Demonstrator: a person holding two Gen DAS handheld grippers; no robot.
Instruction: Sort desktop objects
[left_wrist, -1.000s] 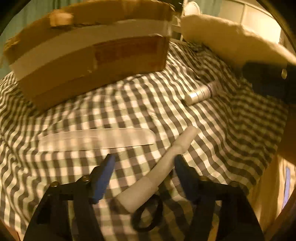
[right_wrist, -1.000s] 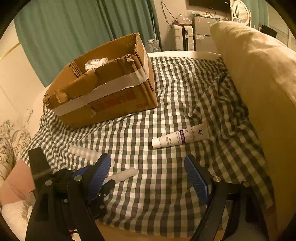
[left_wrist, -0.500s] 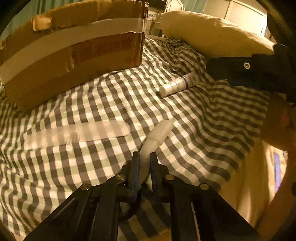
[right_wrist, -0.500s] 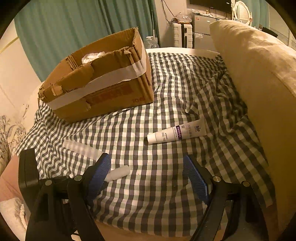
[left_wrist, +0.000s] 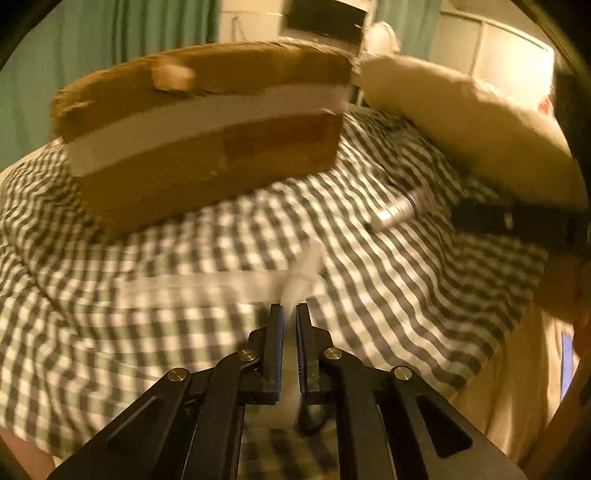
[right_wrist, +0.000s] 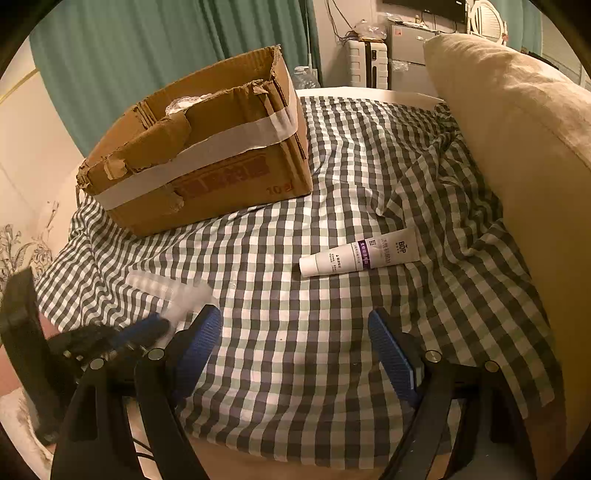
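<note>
Fingers of the left gripper (left_wrist: 289, 314) are pressed together on a white handle (left_wrist: 301, 275), which sticks out forward from between the blue pads. This view is blurred, so I cannot tell if the handle touches the cloth (left_wrist: 369, 295) or is above it. A clear comb (left_wrist: 192, 286) lies flat on the cloth, just left of the handle tip. The box (left_wrist: 207, 147) stands farther back, with a white tape band around its side.

In the right wrist view, the right gripper (right_wrist: 295, 336) has its fingers wide apart and holds nothing. It hangs above the cloth near the front edge. A white tube (right_wrist: 360, 253) with a purple band lies ahead of it, a little to the right, well apart from the box. A beige pillow (right_wrist: 517, 147) fills the right side. The left gripper appears low on the left, blurred.
</note>
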